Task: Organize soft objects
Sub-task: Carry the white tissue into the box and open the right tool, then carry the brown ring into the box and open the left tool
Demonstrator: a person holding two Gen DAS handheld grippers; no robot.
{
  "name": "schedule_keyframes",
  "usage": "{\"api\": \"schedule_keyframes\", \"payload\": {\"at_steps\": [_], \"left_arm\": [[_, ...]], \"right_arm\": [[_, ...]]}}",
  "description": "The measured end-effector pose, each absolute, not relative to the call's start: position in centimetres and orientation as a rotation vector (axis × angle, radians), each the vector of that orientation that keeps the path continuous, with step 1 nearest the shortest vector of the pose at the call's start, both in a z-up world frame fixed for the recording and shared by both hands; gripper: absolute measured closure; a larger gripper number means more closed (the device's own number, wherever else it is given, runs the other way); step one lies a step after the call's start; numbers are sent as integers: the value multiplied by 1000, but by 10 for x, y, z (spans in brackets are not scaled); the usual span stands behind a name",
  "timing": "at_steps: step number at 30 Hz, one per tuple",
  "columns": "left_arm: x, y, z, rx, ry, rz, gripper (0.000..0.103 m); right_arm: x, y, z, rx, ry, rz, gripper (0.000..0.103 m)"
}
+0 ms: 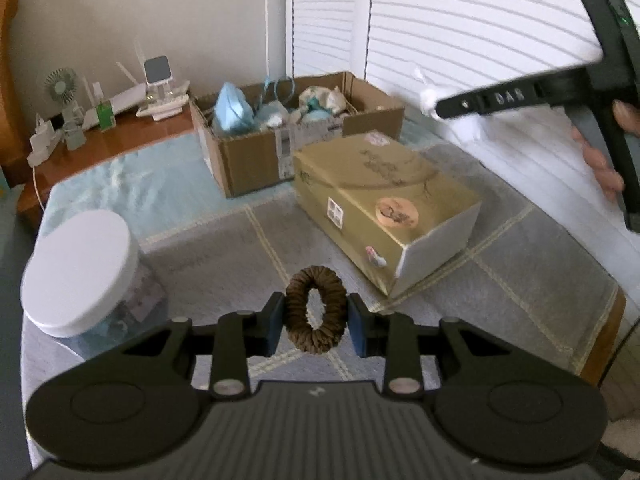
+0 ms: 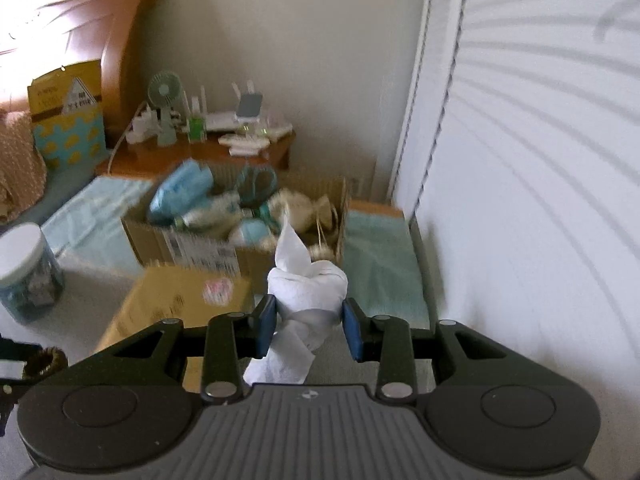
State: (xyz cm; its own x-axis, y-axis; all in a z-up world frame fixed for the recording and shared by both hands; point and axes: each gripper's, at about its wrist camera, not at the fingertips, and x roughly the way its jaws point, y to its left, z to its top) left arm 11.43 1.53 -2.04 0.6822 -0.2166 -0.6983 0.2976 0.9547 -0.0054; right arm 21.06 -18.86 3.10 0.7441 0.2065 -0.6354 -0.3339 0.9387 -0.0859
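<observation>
**Both grippers loaded above the gold box**

Your left gripper (image 1: 316,314) has its jaws drawn in narrow on a brown hair scrunchie (image 1: 315,308), one blue pad pressed to each side of the ring so that it stands upright between them, off the grey checked cloth (image 1: 224,248). The gold box (image 1: 384,200) lies just beyond it and a little to the right, closed, with a round pink sticker on its top. The open cardboard box (image 1: 304,132) sits directly behind the gold box, touching or nearly touching it, and is filled with pale blue and cream soft items. A clear jar with a white lid (image 1: 78,268) stands well to the left of the gold box on the same cloth.

Your right gripper (image 2: 309,326) is clamped on a knotted white cloth (image 2: 306,284); the bundle bulges above the pads, with one tail pointing up and another hanging below. In the right wrist view it hangs just past the gold box's right corner, in front of the cardboard box. From the left wrist view, the right gripper sits high and to the right of the gold box, against the white slatted doors (image 1: 480,20), your fingers (image 1: 600,156) wrapped round its handle
</observation>
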Motion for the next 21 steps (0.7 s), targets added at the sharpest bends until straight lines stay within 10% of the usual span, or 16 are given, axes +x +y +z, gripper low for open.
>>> {"api": "schedule_keyframes", "payload": {"at_steps": [12,21], "left_arm": [[120,29,-11,66,723,-260,71],[133,30,-3,79,721,-255,71]], "right_arm": [[297,-155,48,-172,634,303,60],[279,-171,33,-129,661,282,3]]}}
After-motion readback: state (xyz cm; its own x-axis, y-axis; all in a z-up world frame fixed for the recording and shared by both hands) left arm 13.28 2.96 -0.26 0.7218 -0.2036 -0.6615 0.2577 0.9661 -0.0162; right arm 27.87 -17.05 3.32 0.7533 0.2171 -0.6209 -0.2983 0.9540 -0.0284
